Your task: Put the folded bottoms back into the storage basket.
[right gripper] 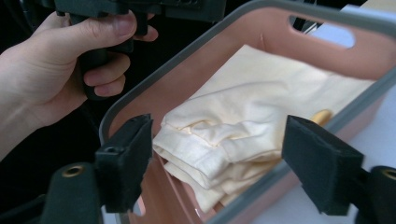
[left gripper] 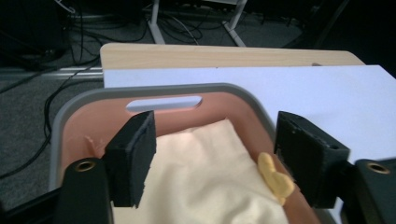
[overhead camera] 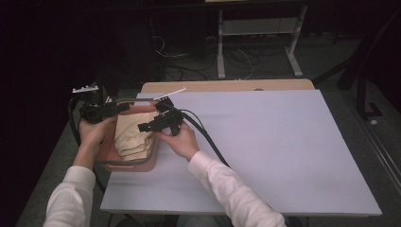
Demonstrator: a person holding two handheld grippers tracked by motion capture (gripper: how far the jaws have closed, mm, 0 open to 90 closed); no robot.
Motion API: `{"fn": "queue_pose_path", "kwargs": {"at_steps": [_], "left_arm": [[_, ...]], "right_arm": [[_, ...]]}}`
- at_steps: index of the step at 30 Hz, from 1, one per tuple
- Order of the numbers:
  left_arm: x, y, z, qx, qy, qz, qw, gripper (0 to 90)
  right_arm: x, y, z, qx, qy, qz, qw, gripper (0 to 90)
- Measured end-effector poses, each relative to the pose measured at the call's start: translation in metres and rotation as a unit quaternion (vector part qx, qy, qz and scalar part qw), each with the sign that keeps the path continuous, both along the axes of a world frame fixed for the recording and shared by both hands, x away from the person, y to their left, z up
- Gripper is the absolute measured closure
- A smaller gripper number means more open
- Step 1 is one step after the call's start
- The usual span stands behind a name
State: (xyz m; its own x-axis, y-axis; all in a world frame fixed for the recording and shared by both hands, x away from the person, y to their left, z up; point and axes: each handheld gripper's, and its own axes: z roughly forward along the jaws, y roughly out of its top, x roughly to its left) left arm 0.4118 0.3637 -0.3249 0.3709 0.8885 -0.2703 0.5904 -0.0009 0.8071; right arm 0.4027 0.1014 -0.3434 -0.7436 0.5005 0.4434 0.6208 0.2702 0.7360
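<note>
Showing a folded cream cloth (overhead camera: 135,136) lying inside a pink basket (overhead camera: 142,165) with a grey rim, which stands at the left edge of the desk (overhead camera: 265,142). At left, the left tongs (overhead camera: 124,107) hover above the basket's far left side; in the left gripper view their jaws stand apart with the cloth (left gripper: 205,177) below and between them, nothing pressed. At centre, the cloth is stacked in several layers, its rolled hem (right gripper: 205,149) facing the basket's near wall; a small yellow piece (left gripper: 275,179) lies against the right wall, its nature unclear. At right, the right tongs (overhead camera: 144,126) are held over the basket's right side, jaws likewise parted and empty, straddling the cloth (right gripper: 243,121) and the rim (right gripper: 261,186) as seen in the right gripper view. Both tongs being spread above a cloth that rests on its own suggests the garment has been set down in the basket for storage. The remaining desk surface is white and bare.
</note>
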Motion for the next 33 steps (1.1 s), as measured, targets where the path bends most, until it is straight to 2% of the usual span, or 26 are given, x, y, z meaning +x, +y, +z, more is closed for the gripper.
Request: {"fn": "queue_pose_path", "kwargs": {"at_steps": [5,10,11,12,15,21,26,30,33], "left_arm": [[-0.005,-0.008,0.007,0.001,-0.012,-0.004,0.9999,19.1],[-0.011,-0.020,0.014,-0.002,-0.025,-0.016,0.9996,11.2],[-0.012,-0.022,0.014,-0.003,-0.025,-0.018,0.9995,9.0],[-0.013,-0.024,0.016,-0.006,-0.025,-0.024,0.9994,5.1],[-0.016,-0.032,0.017,0.003,-0.021,-0.040,0.9990,0.4],[-0.023,-0.047,0.019,0.005,-0.026,-0.060,0.9979,0.0],[-0.030,-0.055,0.020,-0.001,-0.037,-0.069,0.9969,0.0],[-0.036,-0.061,0.020,0.007,-0.053,-0.070,0.9961,0.0],[-0.039,-0.065,0.020,0.007,-0.055,-0.077,0.9955,0.0]], "right_arm": [[-0.001,-0.017,0.007,-0.004,-0.020,0.001,0.9998,14.3],[-0.001,-0.034,0.008,-0.006,-0.025,-0.002,0.9997,13.5],[-0.001,-0.039,0.009,-0.009,-0.025,-0.004,0.9996,12.3],[-0.001,-0.045,0.009,-0.014,-0.026,-0.002,0.9996,7.1],[0.000,-0.053,0.010,-0.018,-0.029,0.000,0.9994,3.4],[0.001,-0.075,0.011,-0.020,-0.035,-0.007,0.9992,0.1],[0.000,-0.091,0.012,-0.023,-0.037,-0.009,0.9990,0.0],[-0.001,-0.103,0.012,-0.024,-0.041,-0.011,0.9988,0.0],[-0.002,-0.113,0.012,-0.023,-0.045,-0.015,0.9986,0.0]]}}
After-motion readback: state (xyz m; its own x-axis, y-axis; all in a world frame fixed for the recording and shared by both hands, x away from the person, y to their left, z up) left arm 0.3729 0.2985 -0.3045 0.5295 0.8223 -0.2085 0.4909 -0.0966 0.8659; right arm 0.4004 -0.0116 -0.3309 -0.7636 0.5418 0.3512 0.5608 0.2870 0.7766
